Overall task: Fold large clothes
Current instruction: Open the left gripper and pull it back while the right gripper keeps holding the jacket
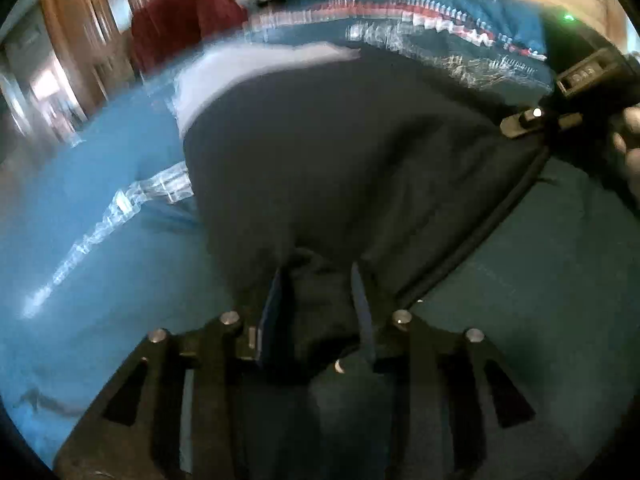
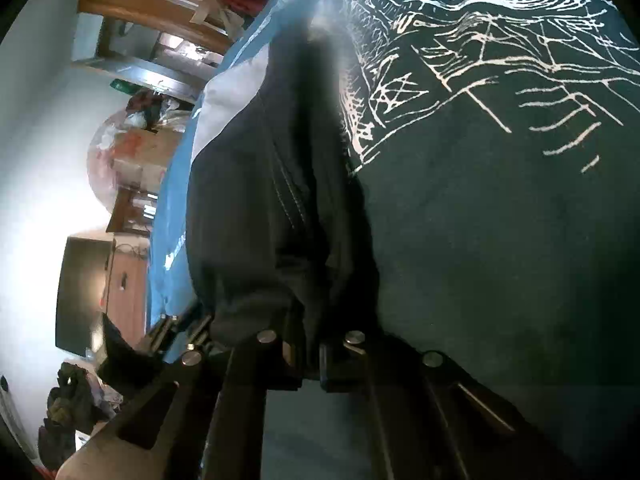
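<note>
A large dark navy garment [image 1: 340, 160] with a pale lining at its far edge is held up over a blue patterned bedspread [image 1: 100, 216]. My left gripper [image 1: 318, 280] is shut on a bunched corner of it, the cloth pinched between the blue-padded fingers [image 1: 276, 300]. The right gripper [image 1: 536, 120] shows at the upper right of the left wrist view, holding the garment's other end. In the right wrist view the dark garment [image 2: 260, 208] hangs bunched from my right gripper [image 2: 310, 344], which is shut on it. The view is tilted sideways.
A dark red cloth [image 1: 184, 20] lies at the far end of the bed. The bedspread's white line pattern [image 2: 480, 60] fills the right side of the right wrist view. Wooden furniture [image 2: 160, 0], a dark screen [image 2: 80, 292] and a pile of clothes [image 2: 76, 404] stand beside the bed.
</note>
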Tool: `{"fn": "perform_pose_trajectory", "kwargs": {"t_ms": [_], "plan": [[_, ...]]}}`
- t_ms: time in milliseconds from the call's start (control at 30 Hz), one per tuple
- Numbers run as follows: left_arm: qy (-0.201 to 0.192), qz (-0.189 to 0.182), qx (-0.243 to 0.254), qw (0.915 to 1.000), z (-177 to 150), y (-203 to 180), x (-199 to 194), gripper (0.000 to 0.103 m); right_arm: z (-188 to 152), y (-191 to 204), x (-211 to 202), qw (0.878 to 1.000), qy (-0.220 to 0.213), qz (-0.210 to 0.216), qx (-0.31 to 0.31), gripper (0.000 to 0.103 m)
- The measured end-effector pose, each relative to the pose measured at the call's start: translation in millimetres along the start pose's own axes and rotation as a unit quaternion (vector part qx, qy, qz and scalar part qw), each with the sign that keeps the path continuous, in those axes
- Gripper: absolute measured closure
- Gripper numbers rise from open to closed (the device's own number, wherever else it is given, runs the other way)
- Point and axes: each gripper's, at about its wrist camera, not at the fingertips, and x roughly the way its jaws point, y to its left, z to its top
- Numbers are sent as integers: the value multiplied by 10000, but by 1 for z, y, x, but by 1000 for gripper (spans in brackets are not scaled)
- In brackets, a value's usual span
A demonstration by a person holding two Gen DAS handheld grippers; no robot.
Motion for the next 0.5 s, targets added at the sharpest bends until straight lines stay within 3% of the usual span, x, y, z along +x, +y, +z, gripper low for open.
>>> {"fn": "perform_pose_trajectory", "kwargs": {"t_ms": [100,200,267,400,500], "plan": [[-288,-360,-598,9971,14,23,-26,76,-1,-4,0,9999,-47,106,-81,103],[-967,-357,-1043,9892,39,49,-43,76,-5,-9,0,9994,-142,290,-125,103],[-1112,-245,-1121,9871,65,64,-26,74,-6,-11,-1,9991,-175,348,-153,103],[-909,-83,-1112,9896,120,85,38,74,-11,-16,-1,9981,-279,492,-245,103],[-413,99,-1048,9936,142,92,96,72,-15,-20,-1,9973,-342,588,-277,103]]}}
